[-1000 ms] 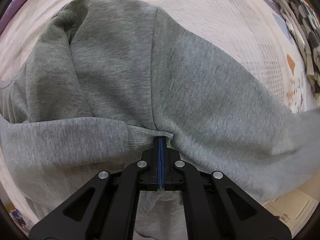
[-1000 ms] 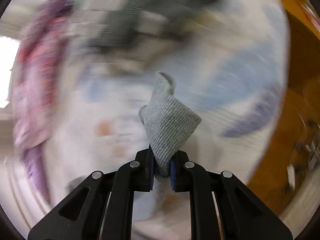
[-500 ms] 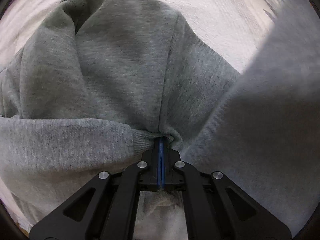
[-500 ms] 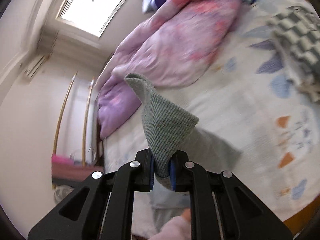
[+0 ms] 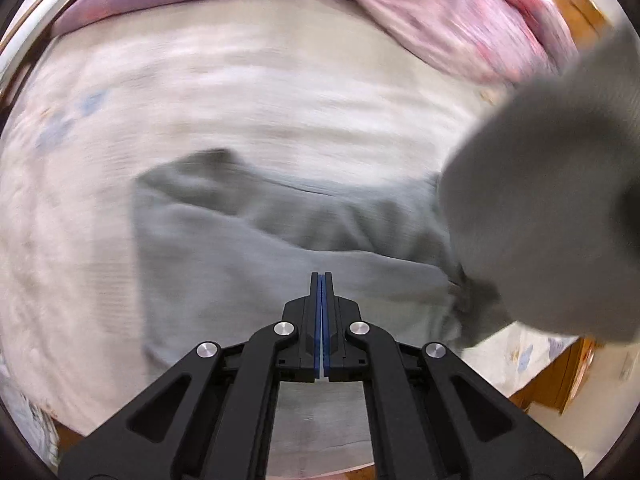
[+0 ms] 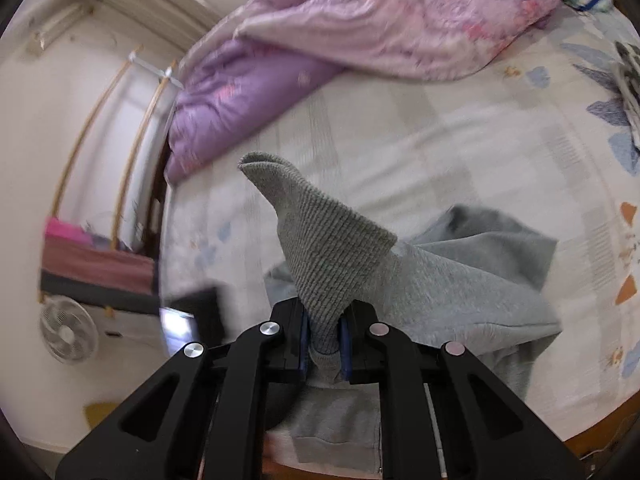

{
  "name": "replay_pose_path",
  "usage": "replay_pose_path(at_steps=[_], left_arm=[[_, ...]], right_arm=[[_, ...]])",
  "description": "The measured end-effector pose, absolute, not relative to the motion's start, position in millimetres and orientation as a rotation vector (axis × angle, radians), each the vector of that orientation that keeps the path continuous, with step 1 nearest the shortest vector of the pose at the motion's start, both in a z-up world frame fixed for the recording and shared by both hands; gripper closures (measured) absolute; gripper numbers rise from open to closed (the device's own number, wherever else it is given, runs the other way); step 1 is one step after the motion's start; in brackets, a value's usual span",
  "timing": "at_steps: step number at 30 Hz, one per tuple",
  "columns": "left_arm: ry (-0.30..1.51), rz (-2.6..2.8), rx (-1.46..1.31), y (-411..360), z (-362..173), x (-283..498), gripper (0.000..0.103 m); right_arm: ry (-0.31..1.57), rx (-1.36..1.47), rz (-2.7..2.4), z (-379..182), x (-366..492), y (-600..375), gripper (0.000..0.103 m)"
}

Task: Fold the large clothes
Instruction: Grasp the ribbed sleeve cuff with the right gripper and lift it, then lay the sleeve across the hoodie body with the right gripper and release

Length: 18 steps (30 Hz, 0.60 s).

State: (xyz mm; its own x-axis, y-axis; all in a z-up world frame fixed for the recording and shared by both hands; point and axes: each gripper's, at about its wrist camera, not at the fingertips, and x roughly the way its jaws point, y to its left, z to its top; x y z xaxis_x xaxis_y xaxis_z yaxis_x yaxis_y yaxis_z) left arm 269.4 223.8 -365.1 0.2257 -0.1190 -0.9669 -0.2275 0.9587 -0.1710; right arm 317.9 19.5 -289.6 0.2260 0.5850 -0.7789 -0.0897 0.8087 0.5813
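In the left wrist view, the left gripper (image 5: pixel 321 280) was clenched on nothing above the grey sweatshirt (image 5: pixel 248 248), which lay on the bed sheet (image 5: pixel 240 92); a grey sleeve (image 5: pixel 552 208) blocked 3 o'clock. The right gripper (image 6: pixel 325 340) grasped the ribbed cuff (image 6: pixel 320 236). A fan (image 6: pixel 68 334) stood at 9 o'clock, a purple duvet (image 6: pixel 360 28) at 12.
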Motion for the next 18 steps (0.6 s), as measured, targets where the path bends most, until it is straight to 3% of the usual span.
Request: replay_pose_path(at_steps=[1, 2, 4, 10, 11, 13, 14, 18], left_arm=[[1.340, 0.093, -0.315, 234, -358, 270, 0.097], [1.331, 0.102, -0.337, 253, -355, 264, 0.066], [1.279, 0.108, -0.360, 276, -351, 256, 0.022], [1.276, 0.200, -0.398, 326, -378, 248, 0.022], [1.294, 0.211, -0.412, 332, -389, 246, 0.022], [1.329, 0.204, -0.448, 337, -404, 244, 0.020], [1.338, 0.183, -0.503, 339, -415, 243, 0.014], [1.429, 0.169, -0.577, 337, -460, 242, 0.014]], right_arm=[[1.268, 0.435, 0.489, -296, 313, 34, 0.092], [1.280, 0.377, 0.492, -309, 308, 55, 0.091], [1.302, 0.321, 0.503, -330, 300, 82, 0.091], [1.495, 0.295, 0.622, -421, 290, 151, 0.079], [1.556, 0.345, 0.658, -435, 288, 155, 0.073], [1.591, 0.416, 0.704, -440, 284, 150, 0.036], [1.577, 0.397, 0.692, -435, 282, 144, 0.025], [1.472, 0.325, 0.629, -412, 283, 102, 0.018]])
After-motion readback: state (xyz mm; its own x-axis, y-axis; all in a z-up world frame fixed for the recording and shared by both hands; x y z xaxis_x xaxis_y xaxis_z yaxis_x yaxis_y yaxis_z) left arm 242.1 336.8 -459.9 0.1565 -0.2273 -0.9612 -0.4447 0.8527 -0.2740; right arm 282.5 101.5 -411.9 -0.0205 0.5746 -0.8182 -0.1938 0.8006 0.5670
